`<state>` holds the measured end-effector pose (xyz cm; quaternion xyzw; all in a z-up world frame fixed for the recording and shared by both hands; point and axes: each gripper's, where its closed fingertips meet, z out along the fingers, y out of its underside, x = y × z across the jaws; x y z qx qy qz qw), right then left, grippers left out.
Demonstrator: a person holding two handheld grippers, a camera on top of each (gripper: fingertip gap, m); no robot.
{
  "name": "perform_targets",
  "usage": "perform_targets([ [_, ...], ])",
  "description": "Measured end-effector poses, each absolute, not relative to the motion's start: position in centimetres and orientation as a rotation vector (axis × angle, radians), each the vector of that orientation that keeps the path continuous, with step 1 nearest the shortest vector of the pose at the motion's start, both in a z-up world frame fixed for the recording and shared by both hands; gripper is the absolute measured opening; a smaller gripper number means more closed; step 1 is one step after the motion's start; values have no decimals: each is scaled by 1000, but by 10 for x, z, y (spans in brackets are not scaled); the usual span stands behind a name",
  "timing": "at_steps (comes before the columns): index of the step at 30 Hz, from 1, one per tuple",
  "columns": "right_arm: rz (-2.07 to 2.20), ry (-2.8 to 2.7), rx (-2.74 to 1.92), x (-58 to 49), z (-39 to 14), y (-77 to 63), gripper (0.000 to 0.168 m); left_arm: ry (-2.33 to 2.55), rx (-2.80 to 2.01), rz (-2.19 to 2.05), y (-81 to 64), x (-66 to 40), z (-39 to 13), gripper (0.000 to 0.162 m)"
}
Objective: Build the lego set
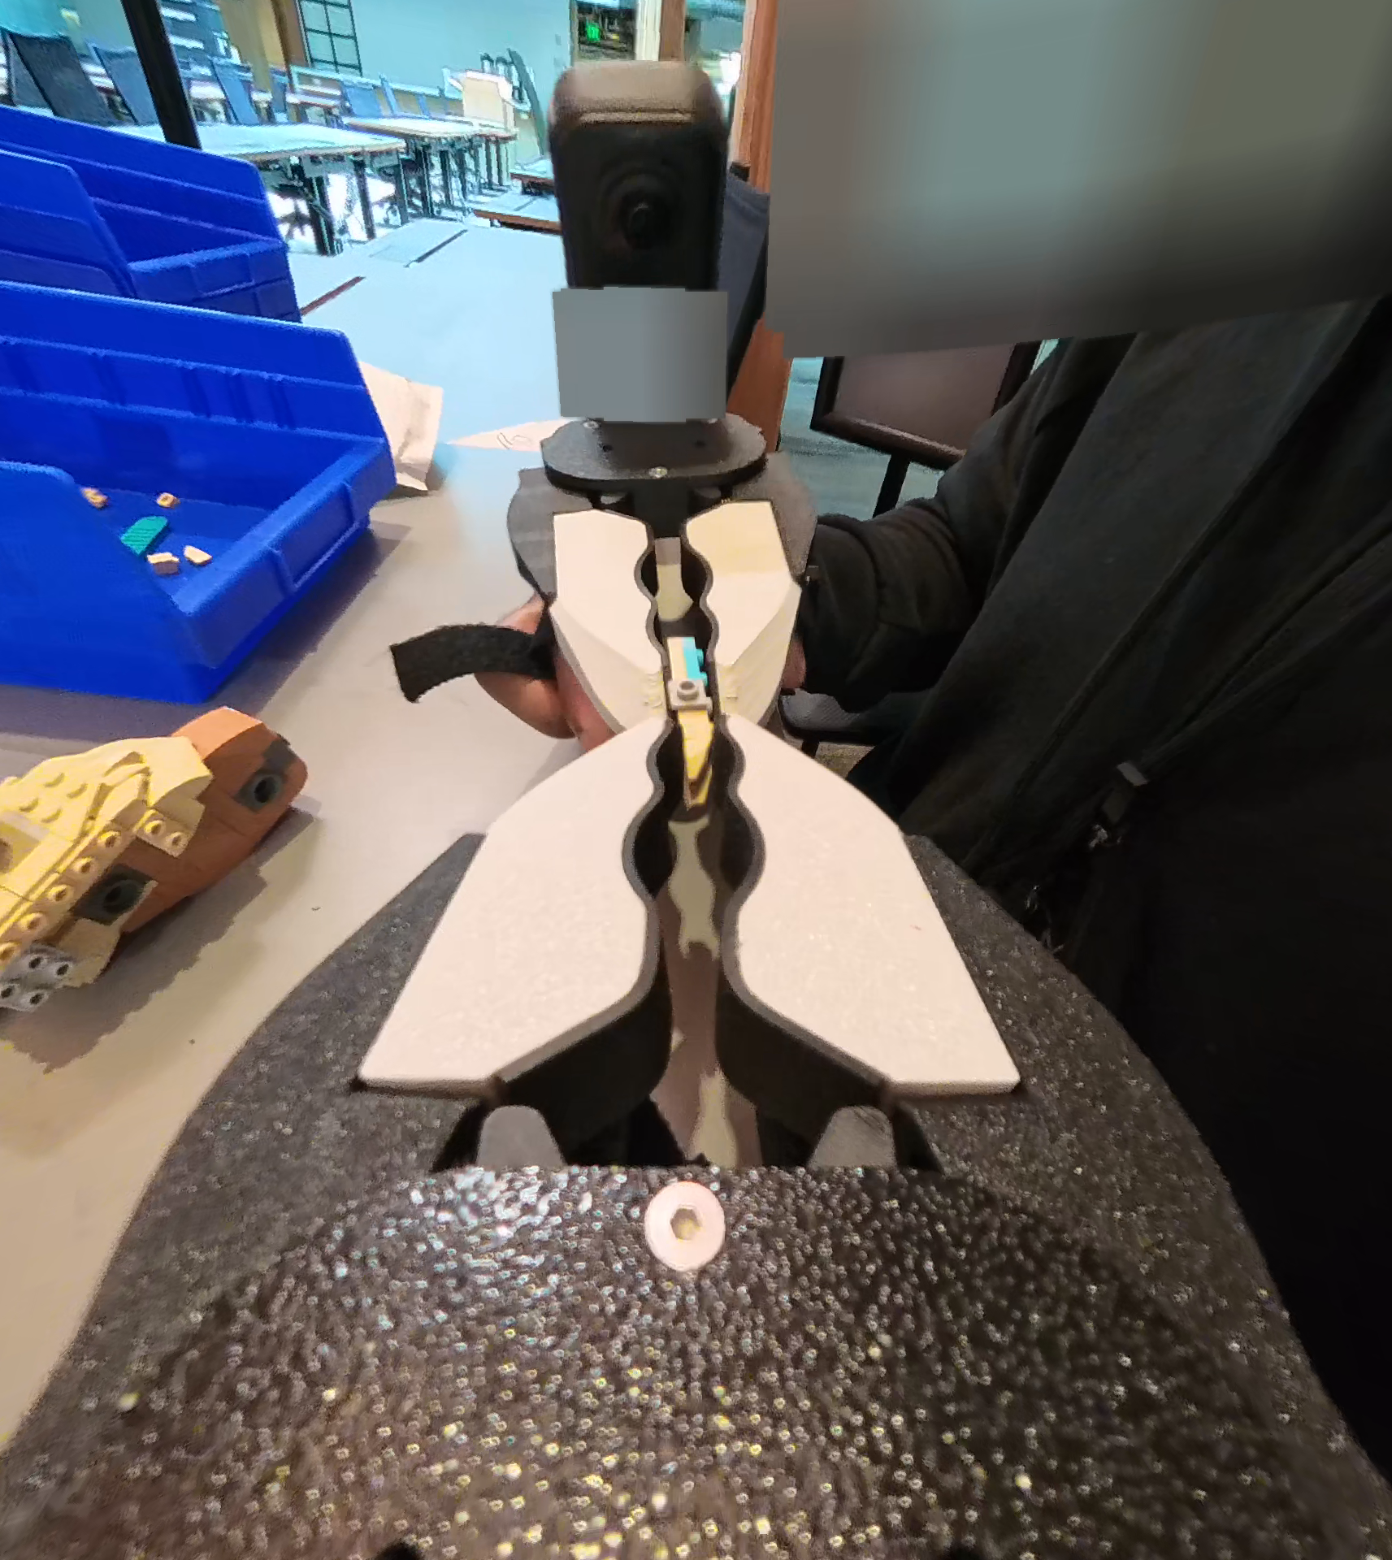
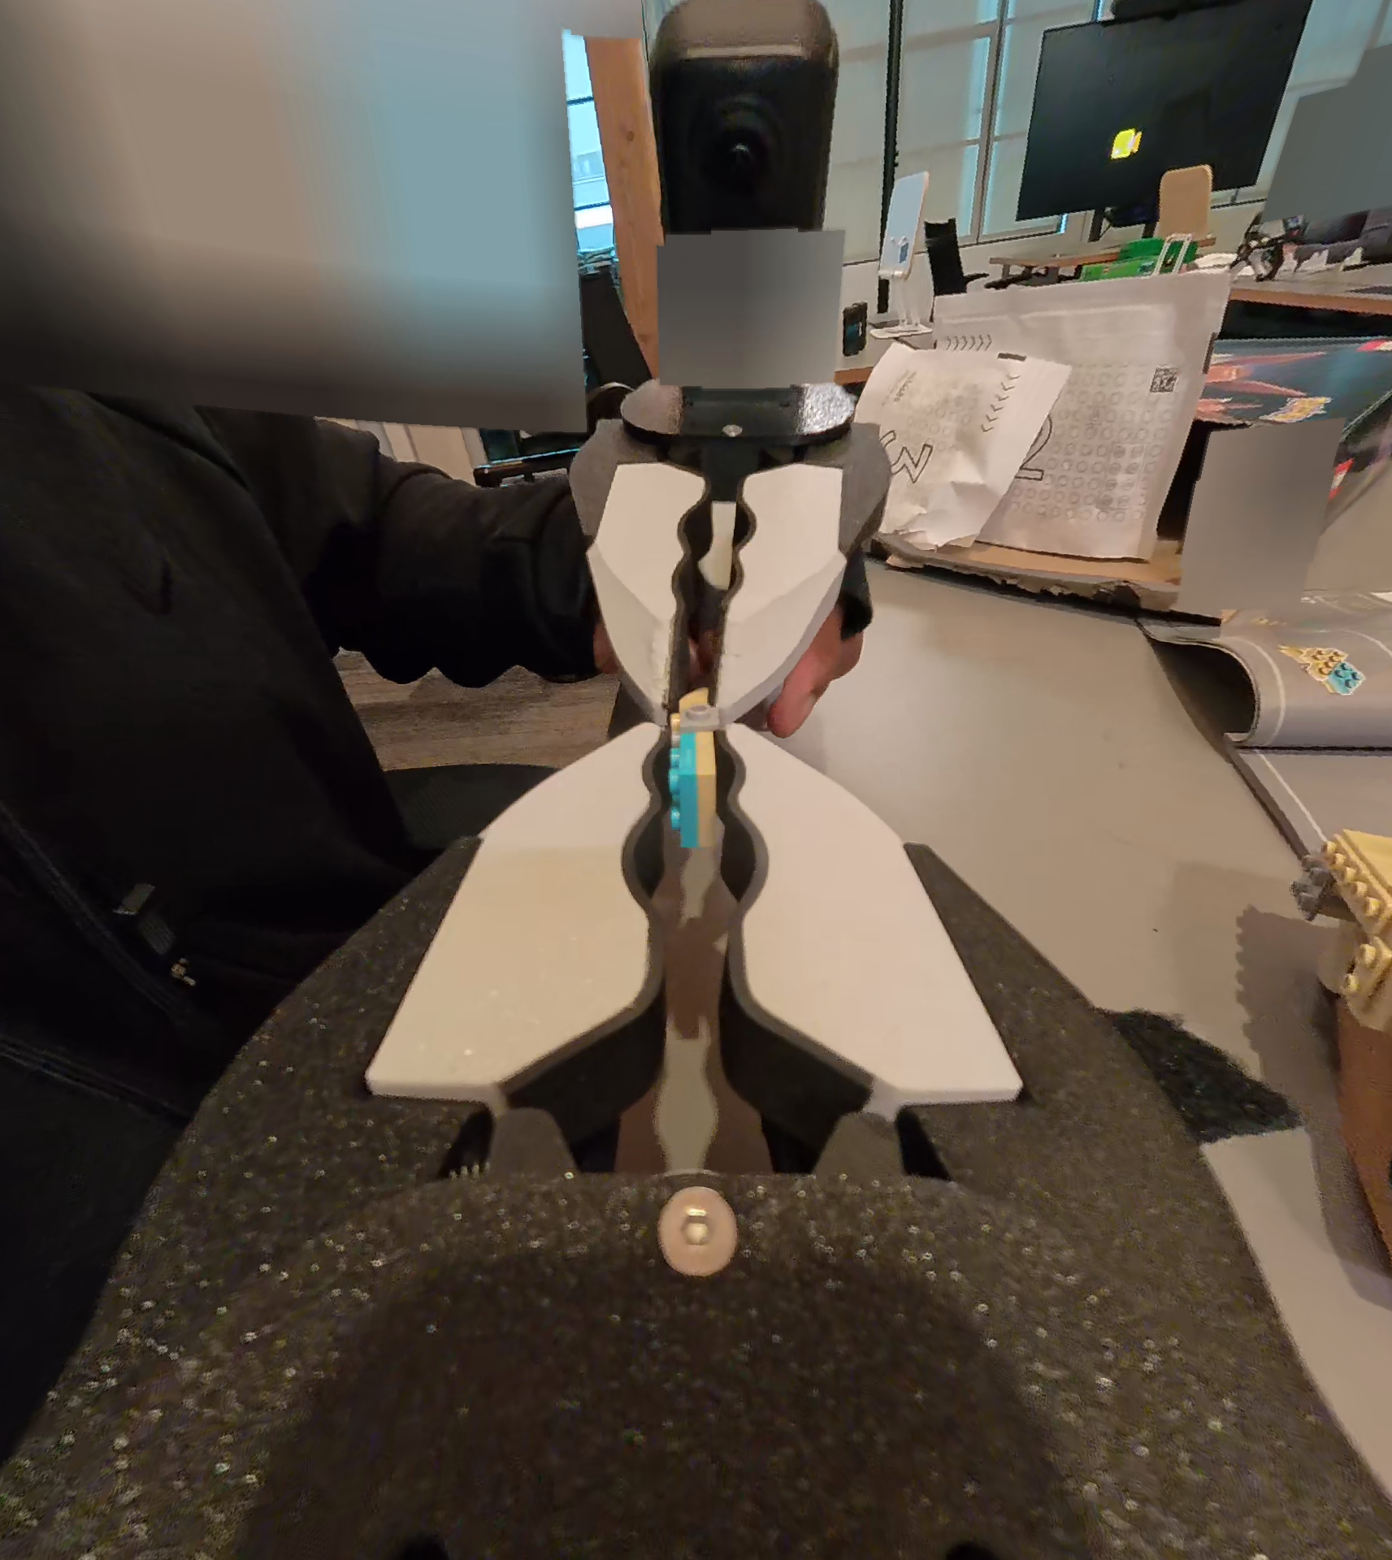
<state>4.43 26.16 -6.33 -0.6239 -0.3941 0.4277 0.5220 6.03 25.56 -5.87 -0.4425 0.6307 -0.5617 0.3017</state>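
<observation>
Grey table (image 1: 422, 540): both claws, tip to tip, pinch one tan-teal lego piece (image 2: 694, 781).

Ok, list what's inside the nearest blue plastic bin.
The nearest blue plastic bin holds one teal lego plate and four small tan lego pieces. Its front wall hides the nearer floor.

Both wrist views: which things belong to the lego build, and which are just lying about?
Belongs to the build:
- small tan-and-teal lego assembly, pinched between left gripper and right gripper
- tan-and-brown lego model
- blue bin of loose pieces
- instruction booklet

Lying about:
- paper bags
- monitor
</observation>
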Motion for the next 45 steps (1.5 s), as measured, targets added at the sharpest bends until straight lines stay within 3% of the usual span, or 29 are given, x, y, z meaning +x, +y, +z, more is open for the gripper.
perform_targets([
  [5,1017,-876,-1511,47,-63,269,9,1569,-1224,-1551,264,66,-58,6],
  [14,1150,-561,-1597,64,-57,292,30,991,-1331,-1835,302,65,-35,5],
  [20,1354,-298,-1506,64,-39,308,30,661,-1301,-2036,316,70,-21,5],
  [28,1366,-223,-1448,67,-29,311,14,592,-1259,-2086,312,76,-17,5],
  [45,1338,-245,-1445,69,-29,306,7,610,-1284,-2095,307,79,-20,5],
])
